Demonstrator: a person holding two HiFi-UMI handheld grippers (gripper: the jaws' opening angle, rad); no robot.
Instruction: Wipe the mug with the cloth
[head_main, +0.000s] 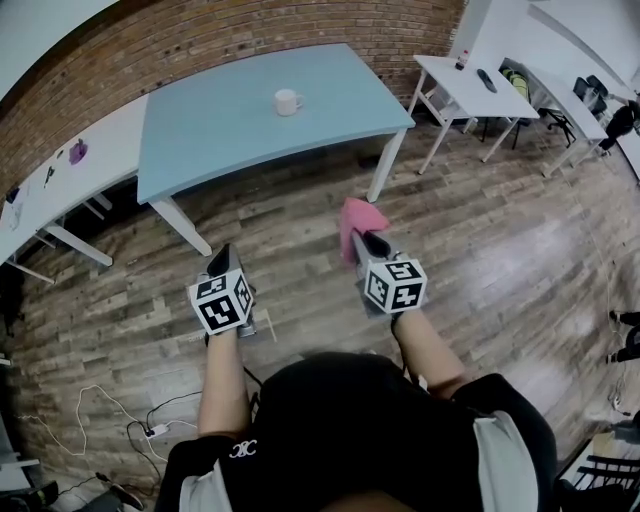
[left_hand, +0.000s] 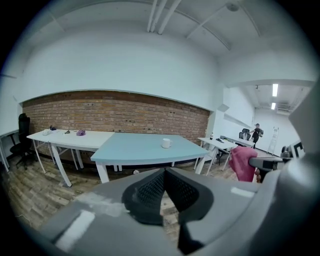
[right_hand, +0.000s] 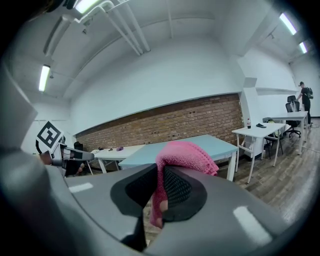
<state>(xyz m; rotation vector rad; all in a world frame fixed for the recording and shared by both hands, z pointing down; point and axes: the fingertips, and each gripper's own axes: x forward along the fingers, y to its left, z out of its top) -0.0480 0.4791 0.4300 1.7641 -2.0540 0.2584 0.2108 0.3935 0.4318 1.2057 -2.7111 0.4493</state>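
A white mug (head_main: 287, 101) stands on the light blue table (head_main: 230, 120), far ahead of both grippers; the left gripper view also shows the mug (left_hand: 166, 143). My right gripper (head_main: 363, 240) is shut on a pink cloth (head_main: 358, 221), held in the air over the wooden floor short of the table. In the right gripper view the cloth (right_hand: 183, 154) bunches above the closed jaws and hangs down between them. My left gripper (head_main: 220, 262) is shut and holds nothing; in its own view its jaws (left_hand: 164, 172) meet at the tips.
White tables stand at the left (head_main: 70, 170) and at the far right (head_main: 470, 90). A brick wall (head_main: 230, 40) runs behind the tables. Cables and a power strip (head_main: 155, 430) lie on the floor at my lower left. A person (left_hand: 257, 133) stands far off at the right.
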